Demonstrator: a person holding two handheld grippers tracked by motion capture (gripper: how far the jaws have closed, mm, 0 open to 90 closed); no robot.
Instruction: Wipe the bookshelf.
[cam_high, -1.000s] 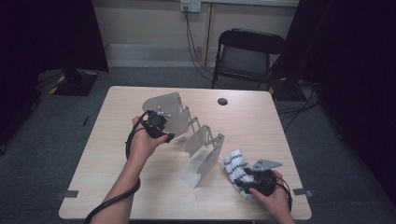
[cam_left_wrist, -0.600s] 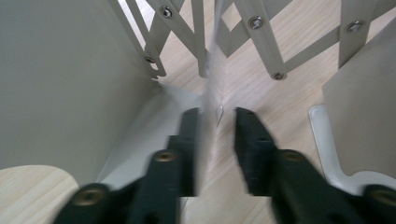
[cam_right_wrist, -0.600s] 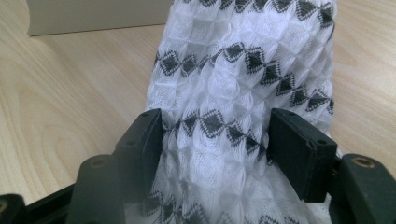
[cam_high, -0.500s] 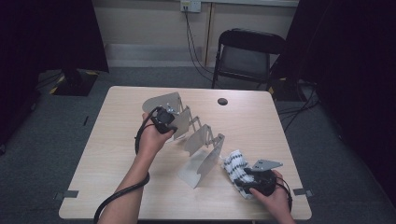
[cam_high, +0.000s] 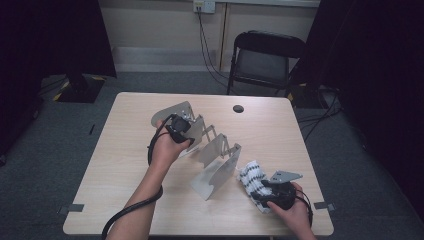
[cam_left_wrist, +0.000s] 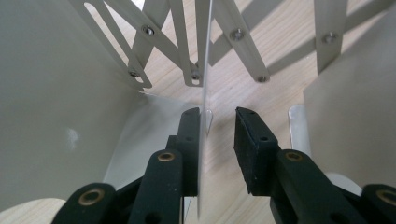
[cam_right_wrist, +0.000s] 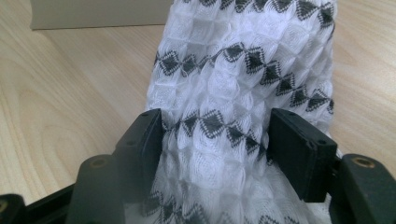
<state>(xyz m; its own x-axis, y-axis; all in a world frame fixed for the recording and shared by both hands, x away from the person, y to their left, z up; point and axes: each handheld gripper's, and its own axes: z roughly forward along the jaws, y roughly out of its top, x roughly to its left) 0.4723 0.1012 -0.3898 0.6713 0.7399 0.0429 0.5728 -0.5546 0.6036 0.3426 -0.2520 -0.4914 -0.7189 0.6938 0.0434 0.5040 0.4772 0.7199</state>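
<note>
Nearest the person, the right tongs (cam_high: 265, 192) sit low on the front right of the worktop (cam_high: 110, 165), clamped on a rolled white cloth with black diamond pattern (cam_high: 251, 178). In the right gripper view both pads press into the cloth (cam_right_wrist: 233, 116) from either side, and the roll lies on the wood, pointing away toward the rack.

Mid-worktop stands the folding metal rack (cam_high: 212, 155), grey panels joined by a scissor lattice, spread diagonally from centre toward the back left. Its nearest panel (cam_high: 215, 175) is just beside the cloth, not touching as far as I can tell.

Farther in, the left tongs (cam_high: 184, 129) reach into the rack's back section. Their jaws have just been opening again after a squeeze. In the left gripper view a thin metal sheet (cam_left_wrist: 204, 93) stands edge-on between them, touching the left pad (cam_left_wrist: 190, 140) with a clear gap to the right pad (cam_left_wrist: 250, 149). So narrow-open, not gripping.

Risks: with the sheet loose, any pull by the left hand slips off and the rack folds or skids. Closing off-centre could bend the thin sheet or tip a panel. The soft cloth may sag or unroll if lifted, snagging on the lattice.

Behind the worktop: a cable hole (cam_high: 238, 108), then a chair (cam_high: 265, 60).
</note>
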